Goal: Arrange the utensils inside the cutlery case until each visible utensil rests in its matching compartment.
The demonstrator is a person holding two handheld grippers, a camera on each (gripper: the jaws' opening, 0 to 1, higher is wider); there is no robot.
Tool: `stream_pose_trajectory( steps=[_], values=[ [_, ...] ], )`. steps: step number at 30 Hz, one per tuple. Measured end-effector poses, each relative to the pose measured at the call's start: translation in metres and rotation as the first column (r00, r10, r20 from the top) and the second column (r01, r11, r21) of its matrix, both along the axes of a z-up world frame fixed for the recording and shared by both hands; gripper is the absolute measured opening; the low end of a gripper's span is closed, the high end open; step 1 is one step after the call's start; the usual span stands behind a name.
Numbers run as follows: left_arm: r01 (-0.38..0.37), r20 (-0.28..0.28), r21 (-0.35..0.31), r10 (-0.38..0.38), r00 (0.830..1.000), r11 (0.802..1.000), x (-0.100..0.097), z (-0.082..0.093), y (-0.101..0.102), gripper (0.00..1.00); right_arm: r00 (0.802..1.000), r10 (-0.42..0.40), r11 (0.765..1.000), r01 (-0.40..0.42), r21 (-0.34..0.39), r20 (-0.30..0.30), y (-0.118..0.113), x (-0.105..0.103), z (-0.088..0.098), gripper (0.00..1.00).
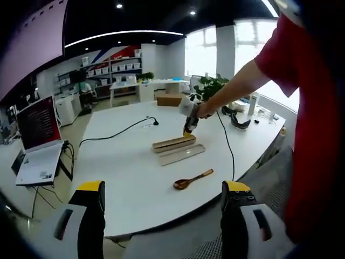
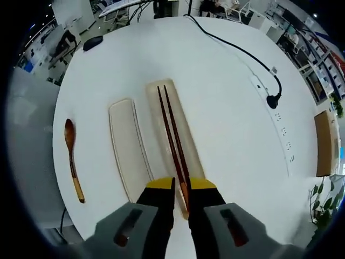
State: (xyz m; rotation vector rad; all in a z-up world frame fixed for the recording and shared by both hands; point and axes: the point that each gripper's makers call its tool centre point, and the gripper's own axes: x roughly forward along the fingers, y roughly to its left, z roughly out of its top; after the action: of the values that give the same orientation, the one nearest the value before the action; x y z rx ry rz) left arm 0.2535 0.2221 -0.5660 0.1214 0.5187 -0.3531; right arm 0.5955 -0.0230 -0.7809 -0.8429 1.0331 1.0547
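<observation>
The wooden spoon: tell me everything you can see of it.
The wooden spoon is one piece of reddish-brown wood with an oval bowl darker than its slim handle, which lightens toward the tip. It lies flat on the white table, outside the cutlery case, apart from the pale lid beside it. Nothing touches it; the left gripper hovers open short of it, and the right gripper is over the case with the chopsticks.

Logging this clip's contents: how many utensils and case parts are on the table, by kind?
Chopsticks: 2
Spoon: 1
Case tray (chopsticks in it): 1
Case lid (lying beside the tray): 1
Total: 5
</observation>
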Motion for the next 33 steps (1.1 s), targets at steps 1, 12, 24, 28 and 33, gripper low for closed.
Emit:
stream_pose_trajectory(
  steps=[1, 12, 24, 28, 33],
  values=[
    [0.003, 0.005, 0.001, -0.003, 1.000, 1.000, 0.000, 0.002, 0.000, 0.91, 1.000, -0.003, 1.000, 0.003, 0.002, 0.000, 0.000, -0.002, 0.001, 0.08],
    [0.010, 0.054, -0.032, -0.008, 0.999, 0.999, -0.005, 0.009, 0.000, 0.91, 0.999, -0.026, 1.000, 0.026, 0.011, 0.019, -0.010, -0.029, 0.016, 0.12],
    [0.046, 0.108, -0.065, -0.039, 0.993, 0.997, -0.008, 0.020, -0.005, 0.92, 0.999, -0.033, 0.998, 0.031, 0.049, 0.040, -0.005, -0.058, 0.052, 0.19],
    [0.044, 0.121, -0.063, -0.036, 0.992, 0.997, -0.008, 0.024, -0.004, 0.94, 0.998, -0.004, 0.999, 0.002, 0.042, 0.062, 0.000, -0.072, 0.060, 0.19],
    [0.046, 0.126, -0.063, -0.038, 0.991, 0.997, -0.012, 0.023, -0.003, 0.94, 0.997, 0.007, 0.999, -0.012, 0.052, 0.078, 0.007, -0.081, 0.071, 0.21]
  ],
)
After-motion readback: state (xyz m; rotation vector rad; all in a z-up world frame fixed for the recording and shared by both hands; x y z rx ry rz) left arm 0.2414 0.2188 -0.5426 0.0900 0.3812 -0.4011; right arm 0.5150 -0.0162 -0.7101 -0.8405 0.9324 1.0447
